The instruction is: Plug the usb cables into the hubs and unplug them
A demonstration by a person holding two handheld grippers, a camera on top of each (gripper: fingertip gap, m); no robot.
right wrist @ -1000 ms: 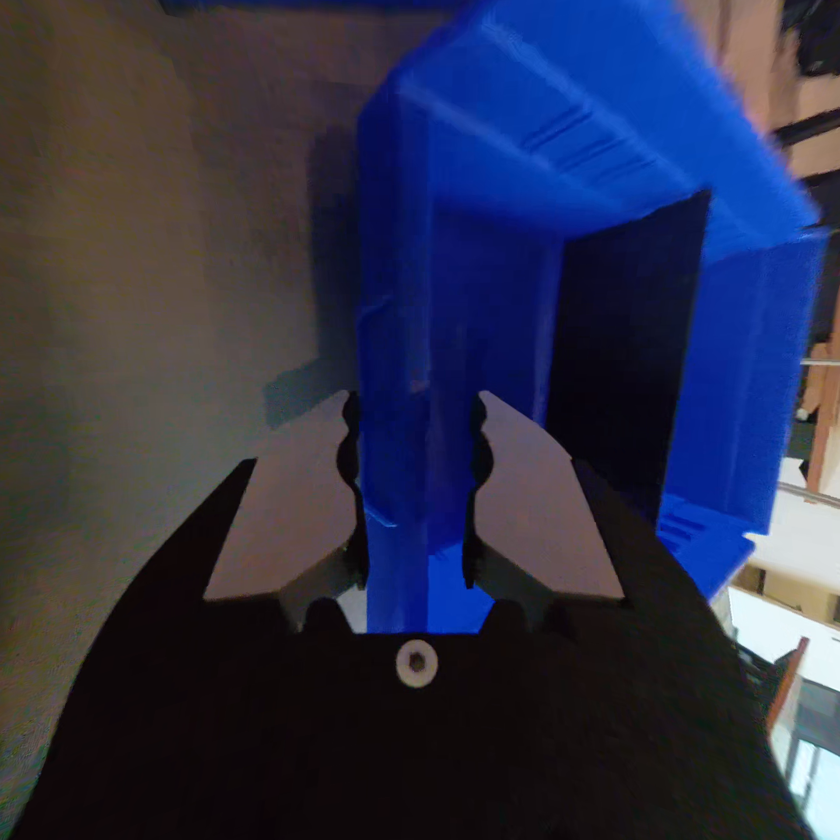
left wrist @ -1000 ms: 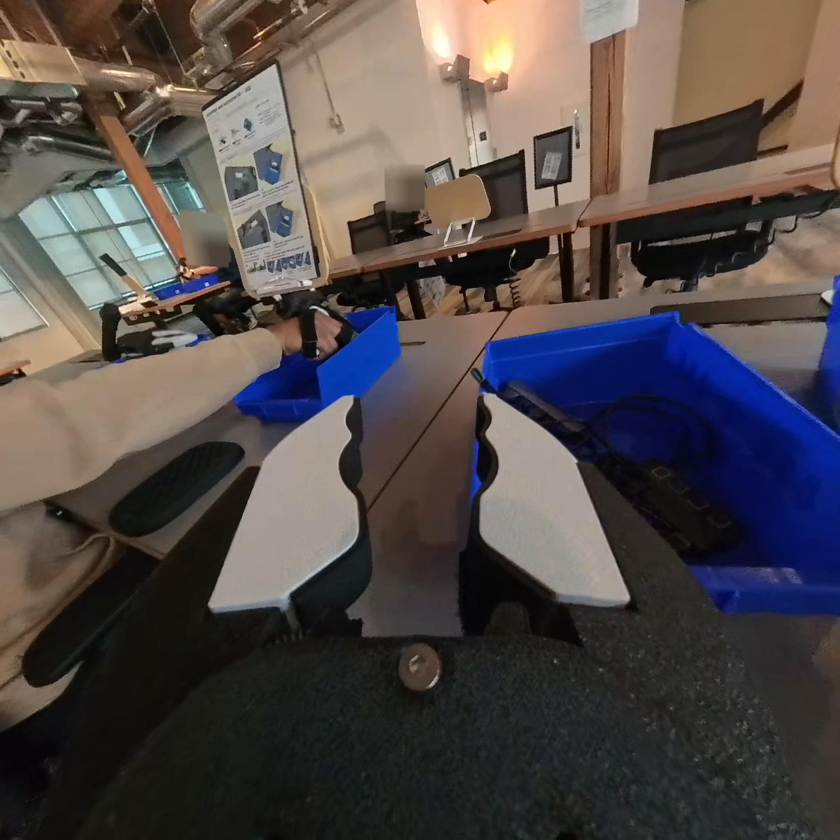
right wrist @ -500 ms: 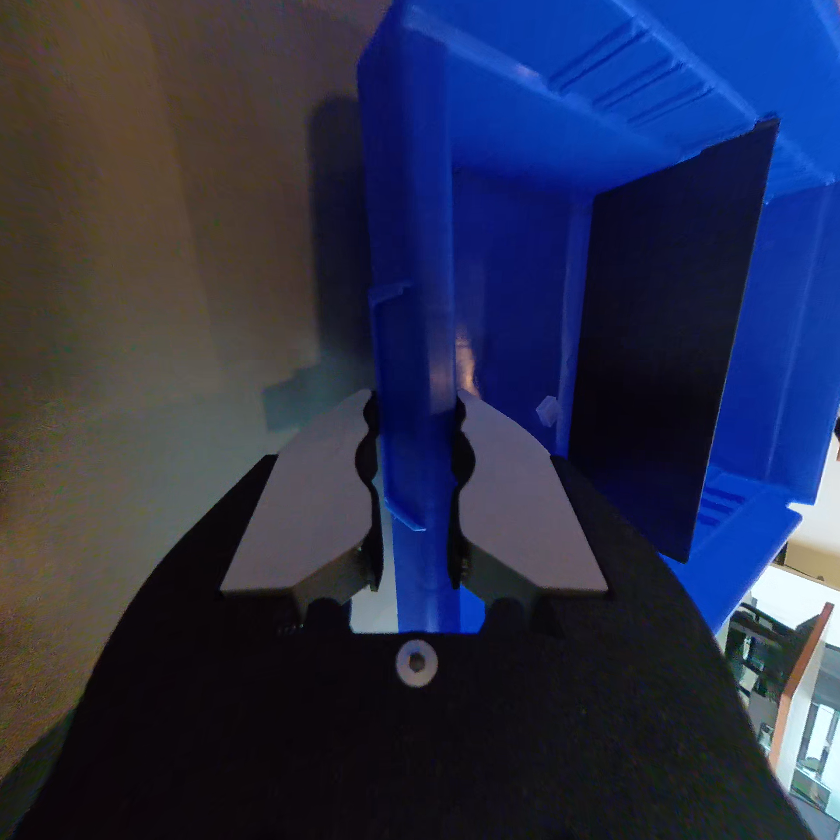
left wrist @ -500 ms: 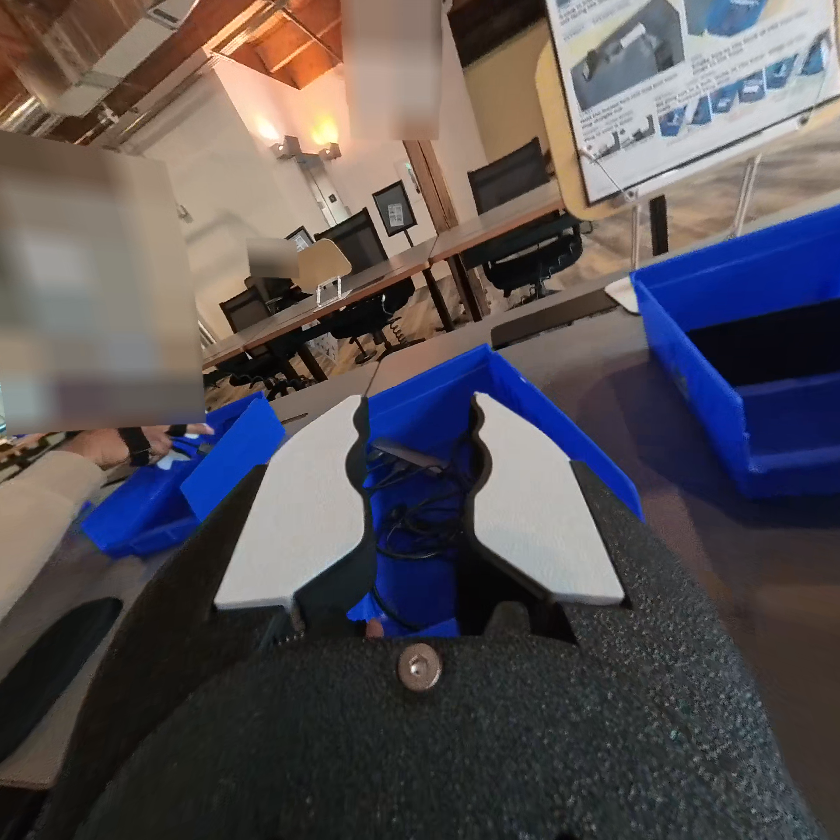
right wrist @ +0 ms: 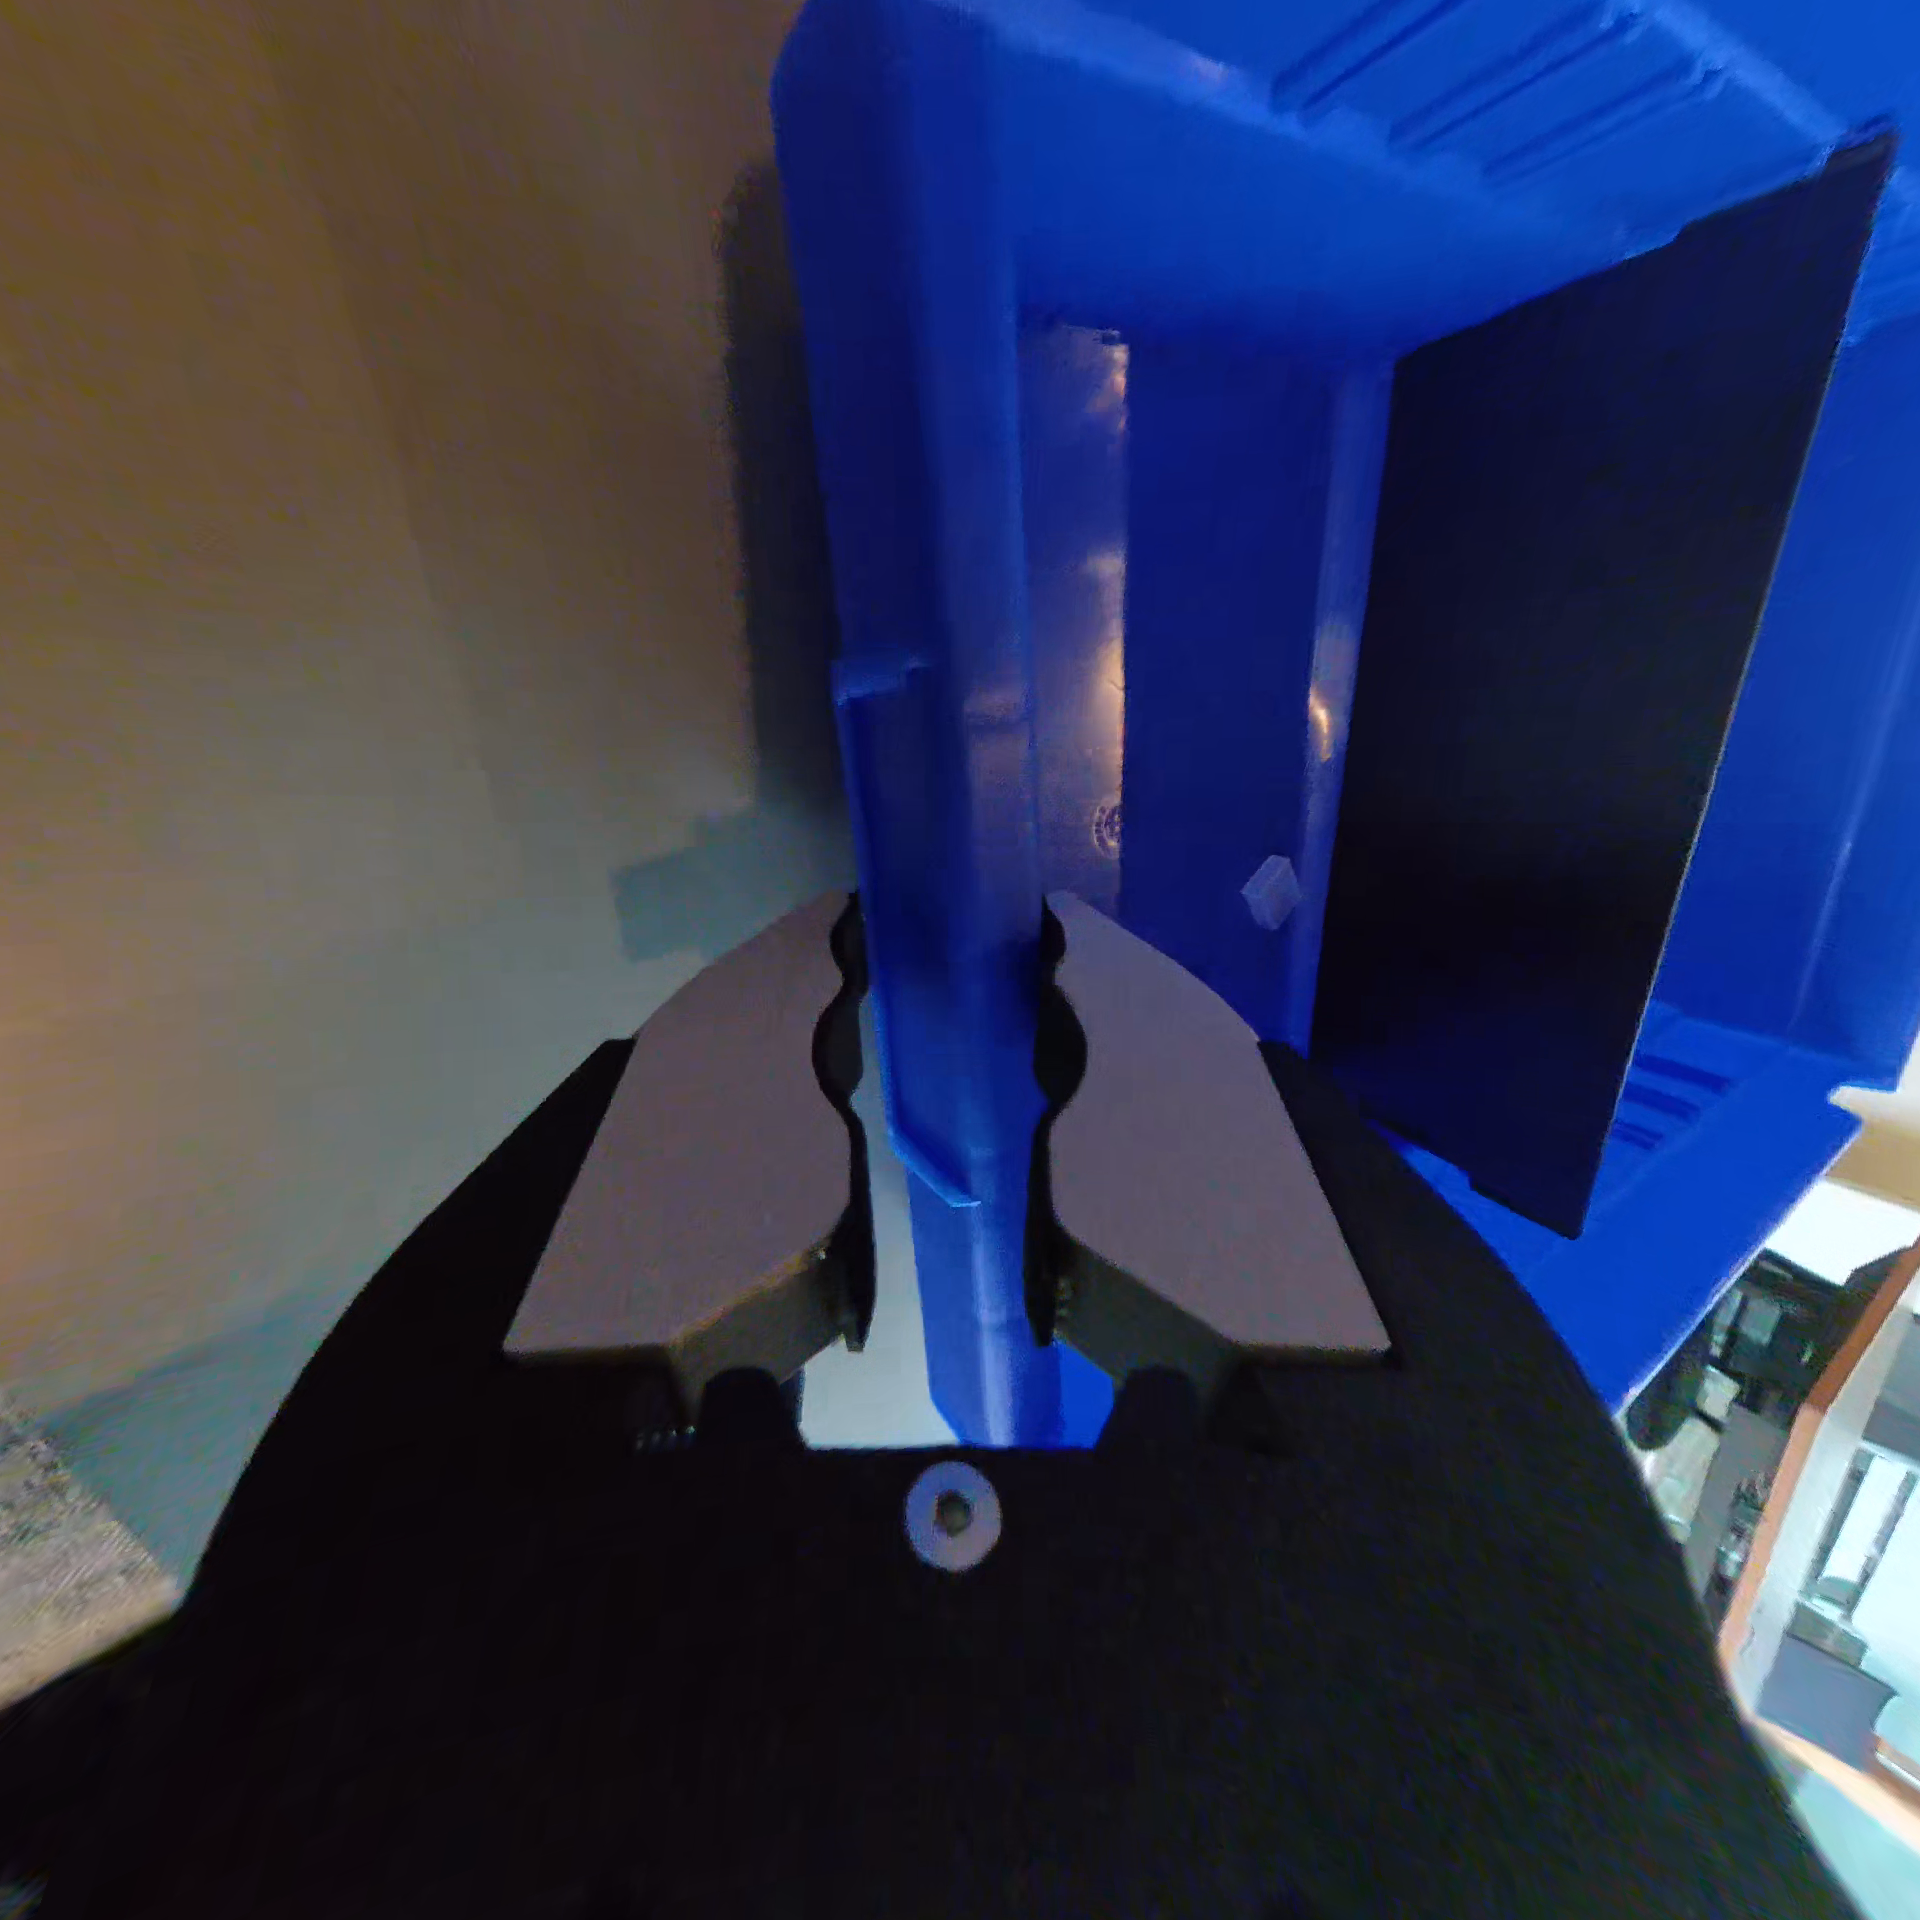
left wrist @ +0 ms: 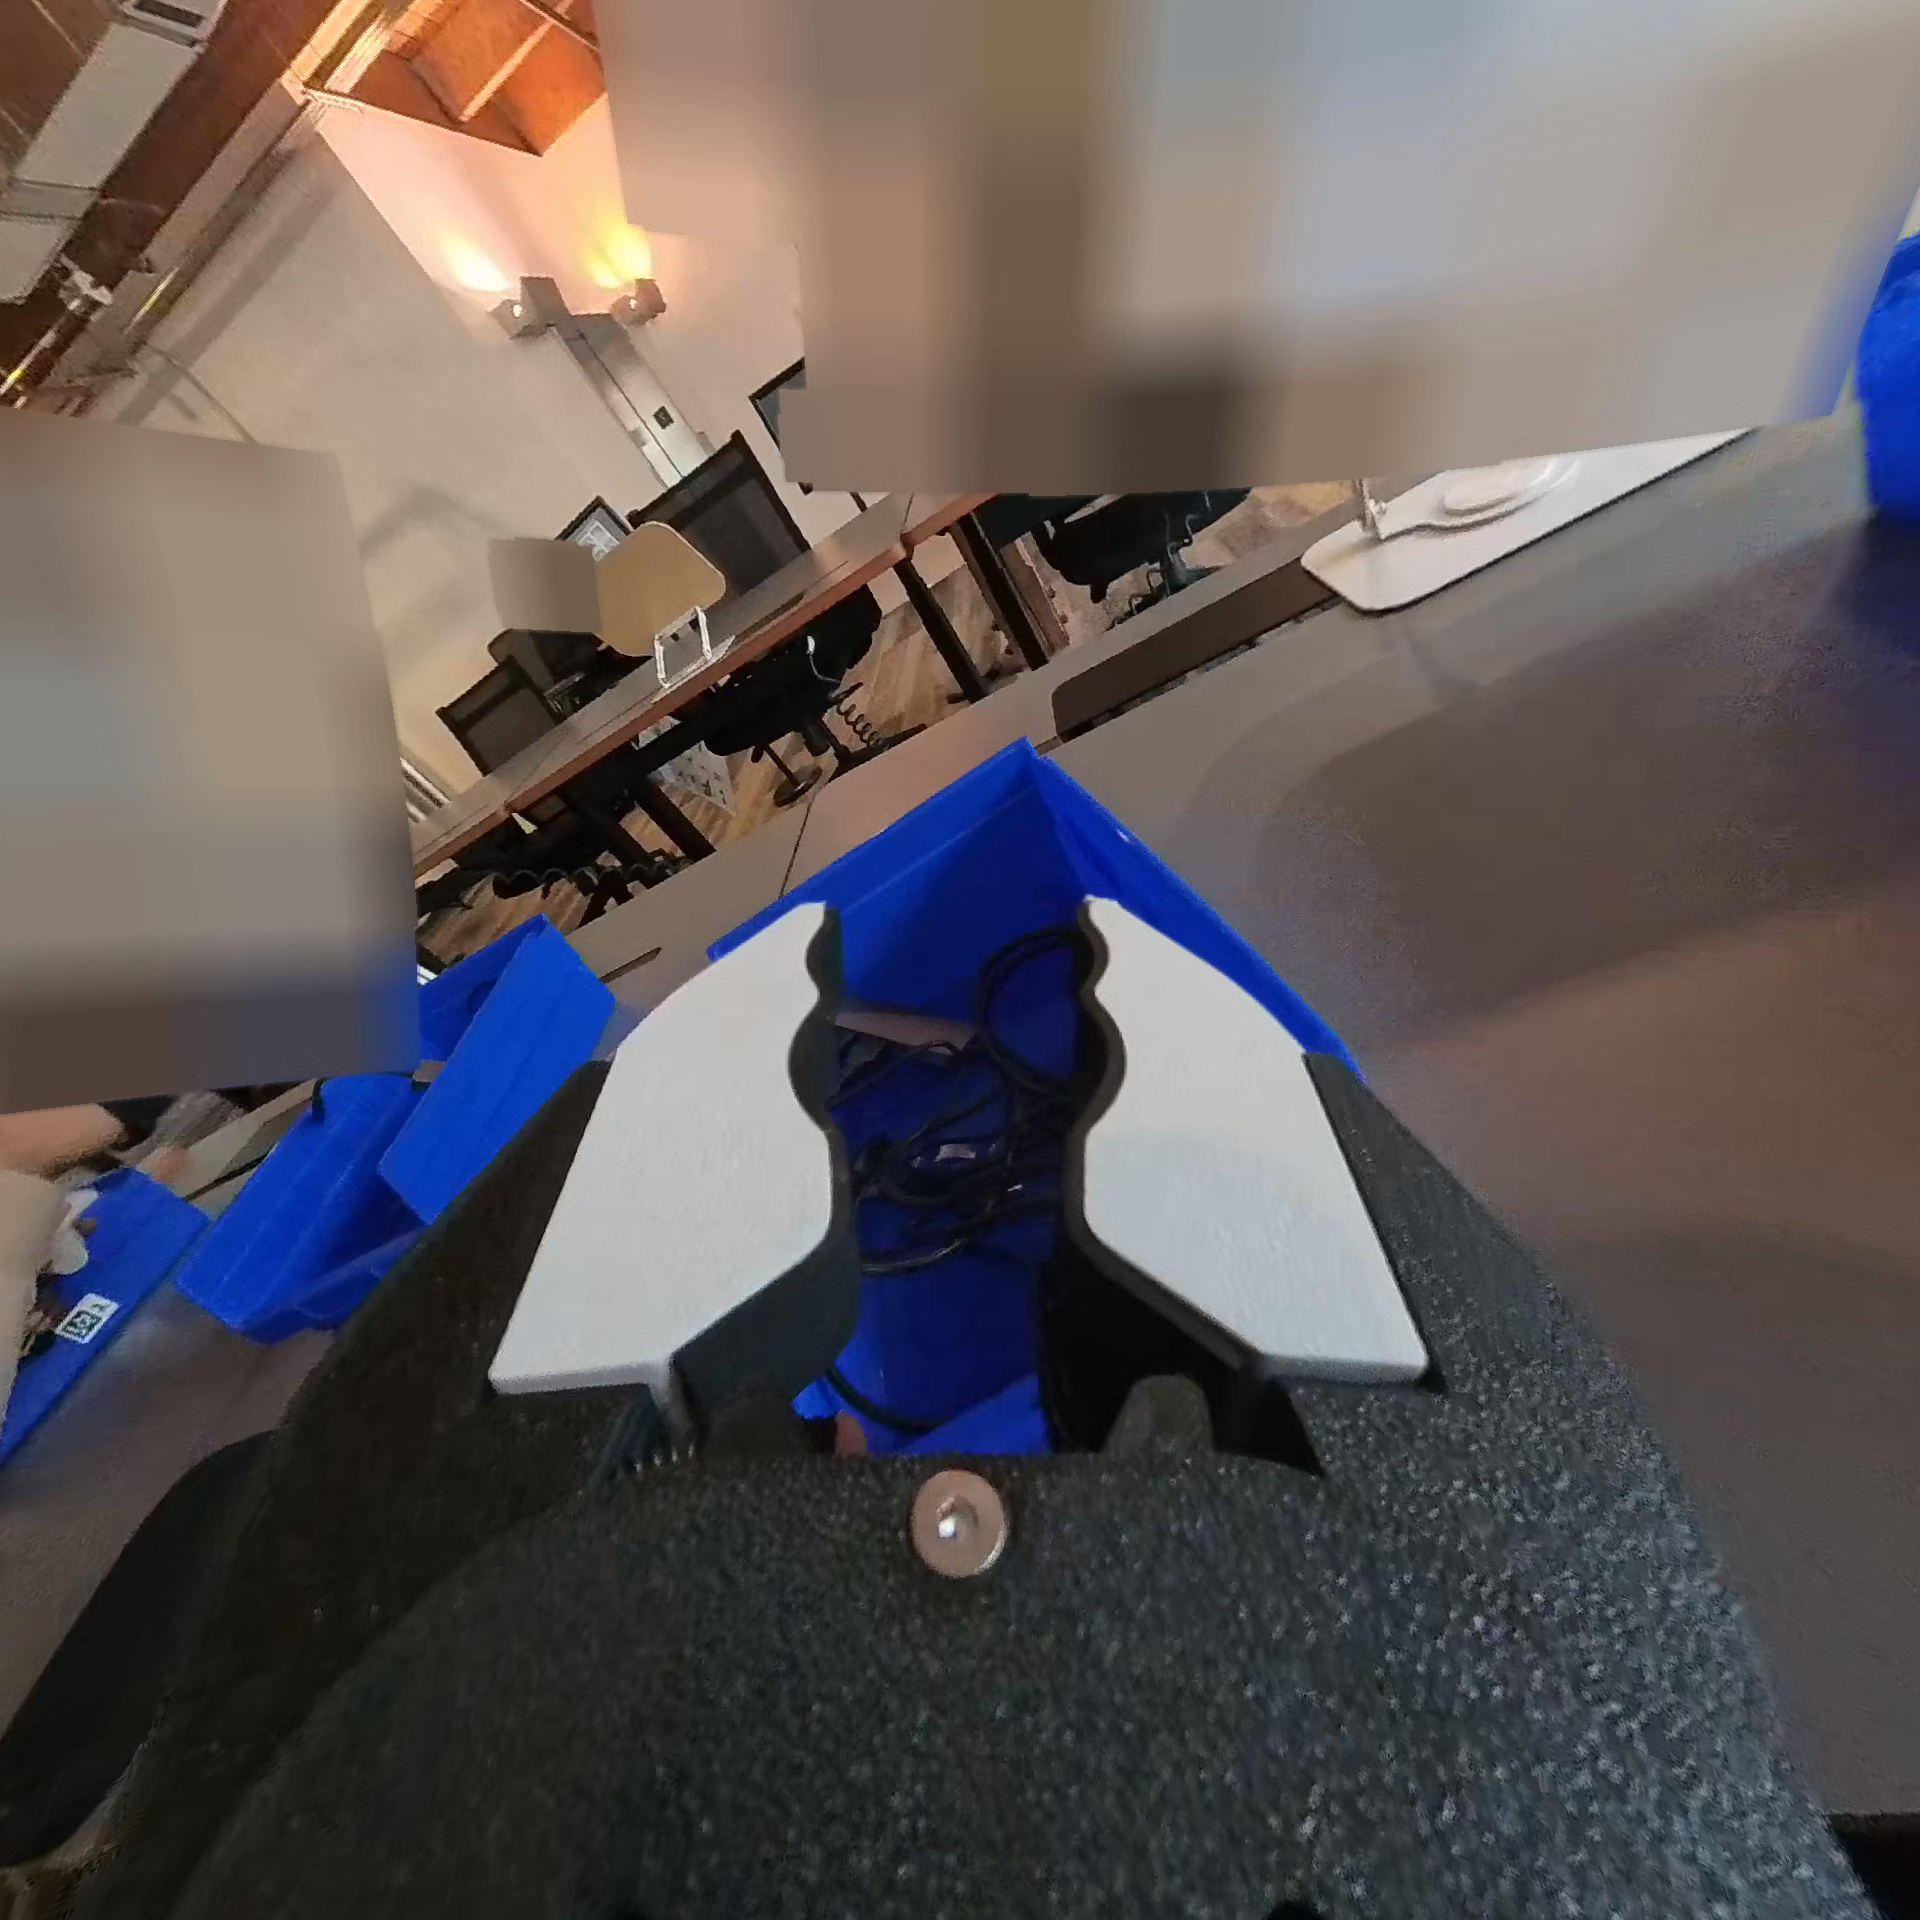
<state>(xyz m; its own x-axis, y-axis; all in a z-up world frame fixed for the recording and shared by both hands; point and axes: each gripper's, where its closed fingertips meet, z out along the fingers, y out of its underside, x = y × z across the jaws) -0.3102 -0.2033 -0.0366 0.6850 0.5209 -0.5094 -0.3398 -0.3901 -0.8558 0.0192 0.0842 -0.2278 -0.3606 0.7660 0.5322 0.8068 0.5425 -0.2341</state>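
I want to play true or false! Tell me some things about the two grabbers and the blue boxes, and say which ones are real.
1. The right gripper is clamped on the rim of a blue bin. True.
2. The left gripper is squeezing a cable. False: its jaws stand apart and hold nothing.
3. Black cables lie in the blue bin ahead of the left gripper. True.
4. The bin held by the right gripper is red. False: it is blue.
5. A dark flat panel stands inside the right gripper's bin. True.
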